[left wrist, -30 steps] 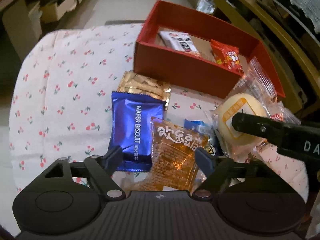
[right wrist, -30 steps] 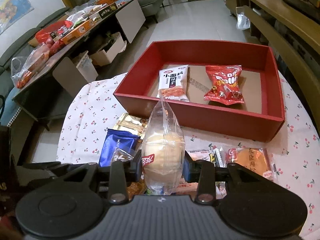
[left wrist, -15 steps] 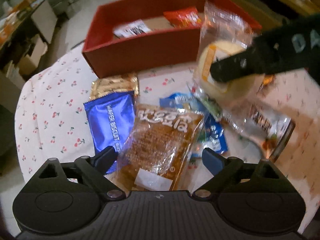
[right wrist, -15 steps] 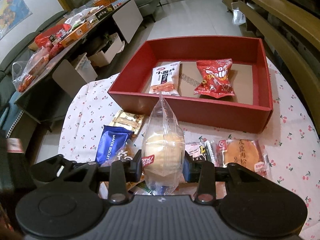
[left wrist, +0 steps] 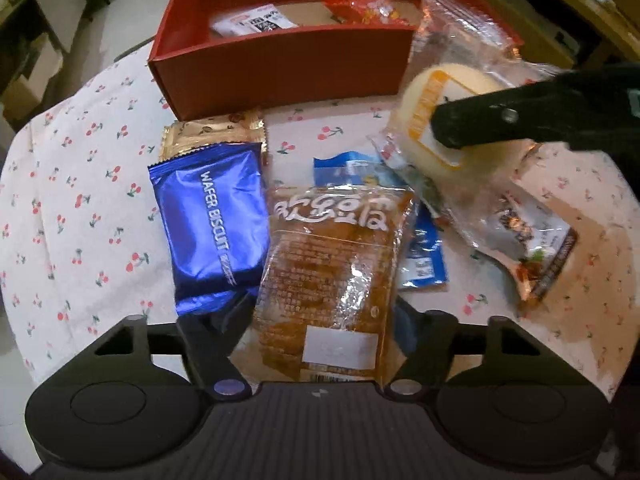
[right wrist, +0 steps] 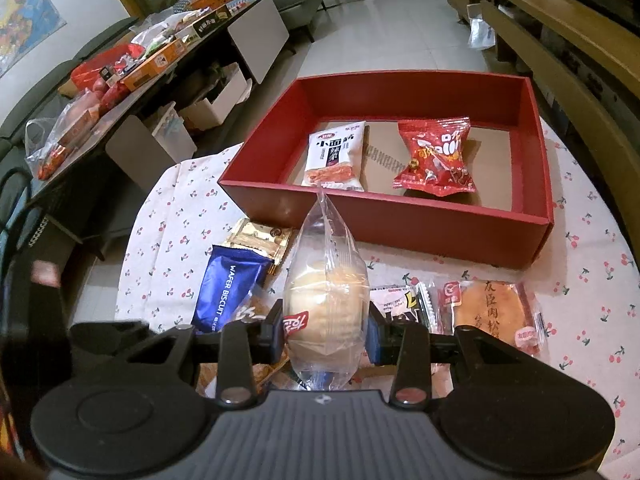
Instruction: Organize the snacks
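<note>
My right gripper (right wrist: 326,338) is shut on a clear-wrapped round bun (right wrist: 326,304) and holds it above the table, short of the red box (right wrist: 400,216). The bun also shows in the left wrist view (left wrist: 452,120), pinched by the right gripper's fingers (left wrist: 480,124). The box holds a white packet (right wrist: 336,156) and a red packet (right wrist: 436,156). My left gripper (left wrist: 320,320) has closed its fingers against the sides of an orange cracker packet (left wrist: 332,272). A blue wafer biscuit packet (left wrist: 212,224) lies to its left.
A gold packet (left wrist: 208,136), a blue-and-white packet (left wrist: 420,256) and a clear dark-printed packet (left wrist: 528,240) lie on the cherry-print cloth (left wrist: 80,184). A meat-floss cake packet (right wrist: 492,312) lies right. A cluttered side table (right wrist: 120,72) stands left; a wooden bench (right wrist: 560,40) right.
My left gripper has moved in over the orange cracker packet and closed on it. My right gripper has lifted the bun slightly higher and nearer the box.
</note>
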Tool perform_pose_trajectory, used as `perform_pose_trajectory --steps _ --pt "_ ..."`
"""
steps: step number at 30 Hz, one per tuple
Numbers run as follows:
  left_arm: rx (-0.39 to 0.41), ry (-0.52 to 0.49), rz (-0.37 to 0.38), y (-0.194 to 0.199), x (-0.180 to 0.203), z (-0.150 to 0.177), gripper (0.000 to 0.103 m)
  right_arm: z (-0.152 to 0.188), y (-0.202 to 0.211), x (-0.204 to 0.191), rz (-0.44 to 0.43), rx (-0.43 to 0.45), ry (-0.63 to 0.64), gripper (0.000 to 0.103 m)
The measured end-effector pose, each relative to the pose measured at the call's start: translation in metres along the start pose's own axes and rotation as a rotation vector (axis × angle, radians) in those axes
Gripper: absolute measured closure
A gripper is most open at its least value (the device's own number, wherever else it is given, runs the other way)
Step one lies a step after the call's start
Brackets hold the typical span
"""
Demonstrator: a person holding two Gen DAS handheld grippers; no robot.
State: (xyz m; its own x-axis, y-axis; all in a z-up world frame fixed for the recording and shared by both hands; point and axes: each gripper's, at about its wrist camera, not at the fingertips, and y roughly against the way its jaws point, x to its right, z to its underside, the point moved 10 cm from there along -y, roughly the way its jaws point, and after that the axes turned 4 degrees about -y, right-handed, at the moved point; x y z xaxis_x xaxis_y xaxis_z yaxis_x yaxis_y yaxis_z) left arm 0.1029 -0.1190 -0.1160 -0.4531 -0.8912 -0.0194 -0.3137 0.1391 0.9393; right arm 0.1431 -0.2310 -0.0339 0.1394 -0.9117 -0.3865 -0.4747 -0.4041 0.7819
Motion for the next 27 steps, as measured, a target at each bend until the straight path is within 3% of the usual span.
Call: perform_pose_trajectory --steps 4,12,18,27 --pt "0.030 0.037 0.014 0.012 0.003 0.004 0.037 0.000 0.007 -0.002 -0.001 0.018 0.005 0.042" --pt "0.074 0.140 0.003 0.042 -0.006 -0.002 0.038 0.003 0.043 -0.005 -0.005 0.080 -0.001 0.042" --pt "0.185 0.162 0.034 0.064 -0.015 -0.046 0.038 -0.021 0.057 0.004 0.004 0.138 -0.053 0.042" --pt "0.277 0.196 0.038 0.068 -0.023 -0.110 0.038 -0.054 0.043 -0.001 0.003 0.153 -0.044 0.042"
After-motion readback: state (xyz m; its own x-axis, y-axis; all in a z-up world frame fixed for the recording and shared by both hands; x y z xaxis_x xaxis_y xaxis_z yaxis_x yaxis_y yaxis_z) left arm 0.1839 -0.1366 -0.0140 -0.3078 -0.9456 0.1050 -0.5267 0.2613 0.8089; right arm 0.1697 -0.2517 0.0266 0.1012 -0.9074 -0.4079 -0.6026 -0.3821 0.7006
